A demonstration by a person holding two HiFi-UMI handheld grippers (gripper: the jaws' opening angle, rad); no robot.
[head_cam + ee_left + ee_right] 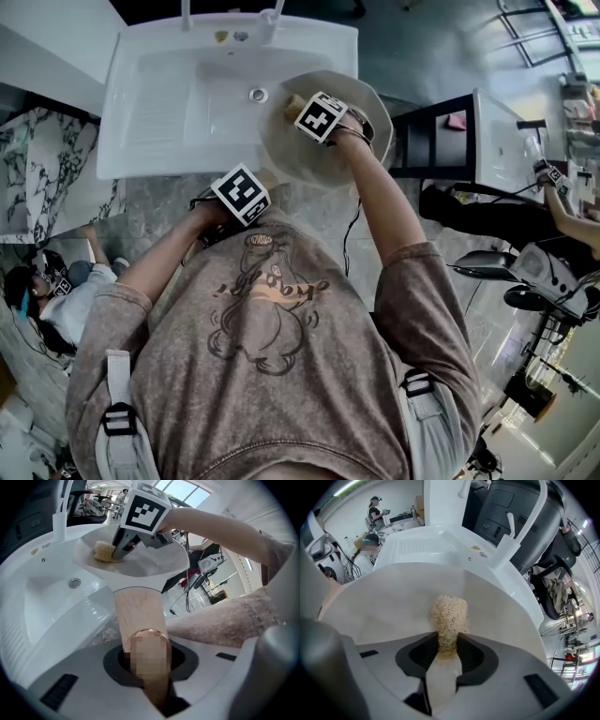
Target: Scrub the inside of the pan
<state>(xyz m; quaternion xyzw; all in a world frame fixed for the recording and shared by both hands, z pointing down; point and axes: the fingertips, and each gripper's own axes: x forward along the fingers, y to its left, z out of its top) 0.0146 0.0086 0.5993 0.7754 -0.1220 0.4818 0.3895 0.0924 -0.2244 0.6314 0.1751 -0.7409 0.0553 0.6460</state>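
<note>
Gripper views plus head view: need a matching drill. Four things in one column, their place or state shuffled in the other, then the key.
Things
1. beige fibrous scrub pad
2. pale wooden pan handle
3. round metal drain
4. off-white round pan

Places or states
A. set in the floor of the white sink
B. clamped in the left gripper
C. held over the sink's right side
D. clamped in the right gripper, against the pan's inside

Pairs: 1-D, 2-B, 3-A, 4-C
</note>
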